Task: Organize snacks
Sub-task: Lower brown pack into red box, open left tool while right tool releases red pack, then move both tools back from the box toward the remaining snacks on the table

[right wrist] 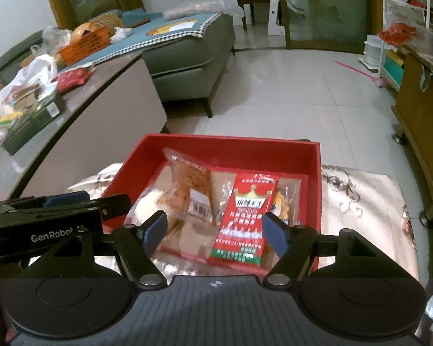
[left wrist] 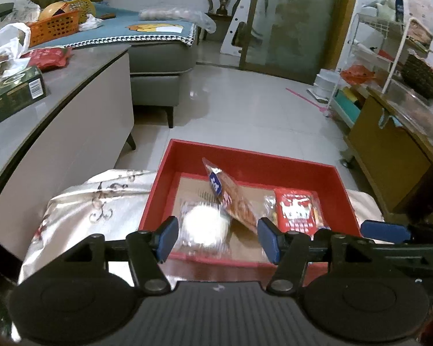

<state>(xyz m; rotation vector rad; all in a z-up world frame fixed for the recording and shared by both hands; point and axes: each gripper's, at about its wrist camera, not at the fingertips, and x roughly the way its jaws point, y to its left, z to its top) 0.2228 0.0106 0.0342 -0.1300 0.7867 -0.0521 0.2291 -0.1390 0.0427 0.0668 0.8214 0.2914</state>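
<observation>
- Pale glossy floor tiles (left wrist: pixel 245 98) run back to a grey sofa (left wrist: pixel 161 57) under a blue throw, with a grey-topped counter (left wrist: pixel 72 66) along the left and a white wire rack (left wrist: pixel 384 46) on the right.
- On a cushion with a pale, scroll-patterned cover (left wrist: pixel 101 201) sits a red tray (left wrist: pixel 245 158), open-topped, with straight red walls and a brown cardboard floor.
- Three snack packets lie in the tray:
- one clear wrapper holding a round white cake (left wrist: pixel 205 225), at the near left;
- one clear pouch of orange-brown snack with a blue label (left wrist: pixel 231 199), tilted, its top leaning towards the tray's far wall, in the middle;
- one flat red packet with white print, a crown motif and a green lower band (right wrist: pixel 245 216), at the right, lying just beside the orange pouch.
- On the counter: one dark green box with a barcode (left wrist: pixel 11 92), one red pouch (left wrist: pixel 49 57), one orange basket (left wrist: pixel 54 27) and white plastic bags (left wrist: pixel 5 40).
- Left gripper (left wrist: pixel 218 238) hangs over the tray's near edge with its blue pads parted, gripping nothing; the white cake shows between them, untouched.
- Right gripper (right wrist: pixel 215 233) is likewise released, jaws apart above the red packet, pads clear of it.
</observation>
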